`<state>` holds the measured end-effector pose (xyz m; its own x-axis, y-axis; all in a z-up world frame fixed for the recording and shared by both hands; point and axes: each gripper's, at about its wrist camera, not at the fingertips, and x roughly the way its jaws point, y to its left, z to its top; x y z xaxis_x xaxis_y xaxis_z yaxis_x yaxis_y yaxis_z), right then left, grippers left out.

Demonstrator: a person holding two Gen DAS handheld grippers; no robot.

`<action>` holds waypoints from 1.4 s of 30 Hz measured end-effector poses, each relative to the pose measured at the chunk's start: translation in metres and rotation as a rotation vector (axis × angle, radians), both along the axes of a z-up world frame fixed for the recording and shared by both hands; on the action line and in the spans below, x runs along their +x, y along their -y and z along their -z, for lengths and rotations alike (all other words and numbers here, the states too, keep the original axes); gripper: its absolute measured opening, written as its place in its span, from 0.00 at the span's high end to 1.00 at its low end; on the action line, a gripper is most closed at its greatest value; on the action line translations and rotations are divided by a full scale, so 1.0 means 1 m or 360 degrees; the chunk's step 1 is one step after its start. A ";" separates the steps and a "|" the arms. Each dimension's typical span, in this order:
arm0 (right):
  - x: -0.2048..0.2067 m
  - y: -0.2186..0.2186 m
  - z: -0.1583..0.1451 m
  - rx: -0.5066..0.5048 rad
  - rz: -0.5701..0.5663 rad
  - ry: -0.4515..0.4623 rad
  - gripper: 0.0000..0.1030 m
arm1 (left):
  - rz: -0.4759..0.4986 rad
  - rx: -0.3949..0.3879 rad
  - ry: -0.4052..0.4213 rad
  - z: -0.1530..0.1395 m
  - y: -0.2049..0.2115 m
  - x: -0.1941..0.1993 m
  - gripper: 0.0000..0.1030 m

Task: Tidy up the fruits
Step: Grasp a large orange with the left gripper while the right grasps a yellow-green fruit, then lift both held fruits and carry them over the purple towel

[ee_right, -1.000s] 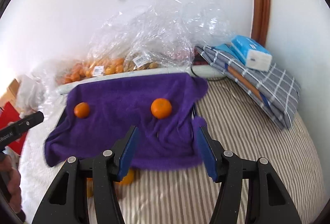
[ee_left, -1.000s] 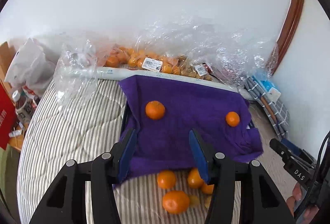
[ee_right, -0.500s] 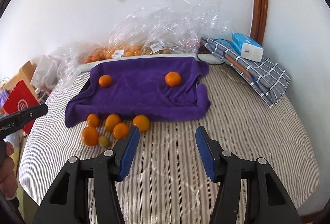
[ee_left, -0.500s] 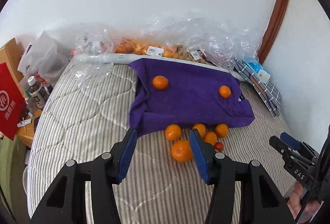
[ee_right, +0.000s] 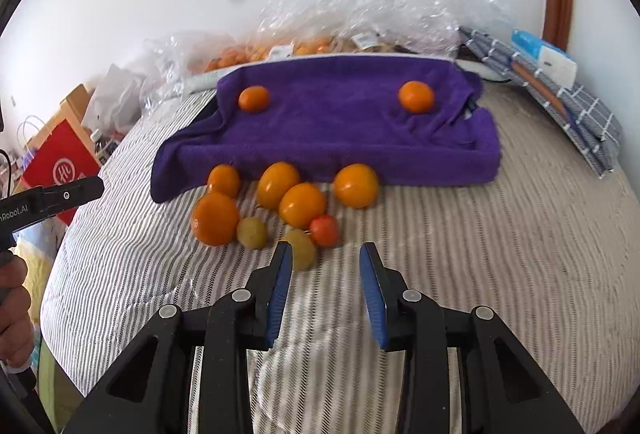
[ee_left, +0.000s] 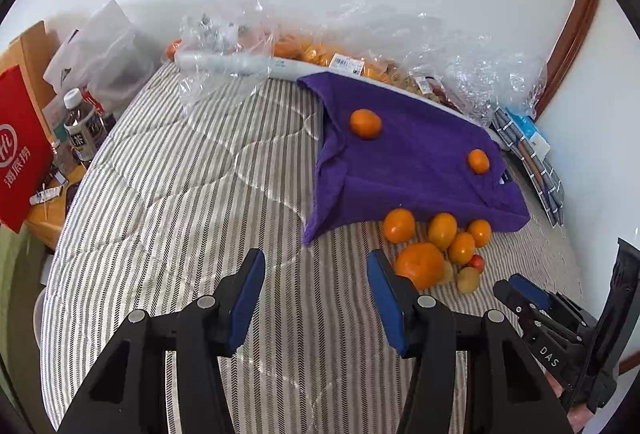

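A purple towel point(ee_left: 416, 162) point(ee_right: 340, 130) lies draped over a raised shape on the striped bed, with two oranges point(ee_left: 365, 123) point(ee_right: 416, 97) on top. In front of it sits a pile of several oranges point(ee_left: 420, 264) point(ee_right: 302, 205), two yellow-green fruits point(ee_right: 251, 232) and a small red fruit point(ee_right: 324, 230). My left gripper point(ee_left: 316, 262) hangs open over bare bedding, left of the pile. My right gripper point(ee_right: 326, 254) is closing with nothing pressed between its pads. One yellow-green fruit point(ee_right: 302, 248) lies just past its left fingertip.
Clear plastic bags point(ee_left: 360, 46) holding more oranges and a white tube point(ee_left: 240, 64) line the wall. A folded checked cloth point(ee_right: 568, 106) with a tissue pack lies at the right. A red bag point(ee_left: 20, 150) and bottles point(ee_left: 82, 130) stand past the bed's left edge.
Both grippers have drawn back from the towel toward the near side of the bed, bringing the fruit pile into view. The right gripper's jaws have narrowed; the left's gap is unchanged.
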<state>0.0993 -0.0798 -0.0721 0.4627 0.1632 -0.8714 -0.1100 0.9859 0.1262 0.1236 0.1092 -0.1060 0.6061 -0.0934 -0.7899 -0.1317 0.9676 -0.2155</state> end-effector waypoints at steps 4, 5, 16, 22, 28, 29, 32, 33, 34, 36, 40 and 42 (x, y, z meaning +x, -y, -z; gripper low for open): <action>0.007 -0.012 0.015 0.0008 -0.0009 -0.0053 0.68 | 0.0018 0.0042 -0.0014 0.011 -0.001 0.004 0.51; 0.010 -0.014 0.019 0.0009 -0.0005 -0.0066 0.70 | 0.0025 0.0044 -0.0018 0.014 -0.002 0.005 0.51; 0.018 -0.020 0.034 0.0087 0.0025 -0.0087 0.75 | 0.0137 -0.0002 0.0002 0.027 0.009 0.007 0.51; -0.002 -0.003 0.017 0.0055 -0.0004 -0.0028 0.75 | 0.0235 -0.0022 0.0020 0.029 0.040 0.011 0.51; -0.016 0.030 0.007 -0.0033 0.0037 0.0008 0.75 | 0.0292 -0.0063 0.0005 0.032 0.073 0.023 0.51; -0.018 0.036 0.008 -0.0036 0.0046 0.0000 0.75 | 0.0293 -0.0075 0.0000 0.033 0.076 0.026 0.51; -0.022 0.050 0.012 -0.0047 0.0077 -0.0006 0.75 | 0.0303 -0.0103 -0.0020 0.039 0.082 0.032 0.51; -0.022 0.055 0.014 -0.0038 0.0088 -0.0012 0.75 | 0.0302 -0.0108 -0.0027 0.040 0.082 0.033 0.51; -0.022 0.058 0.015 -0.0030 0.0094 -0.0017 0.75 | 0.0297 -0.0119 -0.0034 0.042 0.083 0.035 0.51; -0.021 0.063 0.019 -0.0014 0.0097 -0.0028 0.75 | 0.0288 -0.0155 -0.0055 0.046 0.083 0.038 0.51; -0.018 0.066 0.022 0.0004 0.0104 -0.0020 0.74 | 0.0288 -0.0213 -0.0085 0.054 0.083 0.044 0.57; -0.016 0.064 0.023 -0.0006 0.0103 -0.0029 0.73 | 0.0279 -0.0244 -0.0074 0.055 0.082 0.044 0.60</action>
<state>0.0835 -0.1441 -0.0951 0.4565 0.1300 -0.8802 -0.0437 0.9914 0.1238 0.1681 0.0273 -0.1615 0.5332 -0.3152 -0.7851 0.0222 0.9329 -0.3594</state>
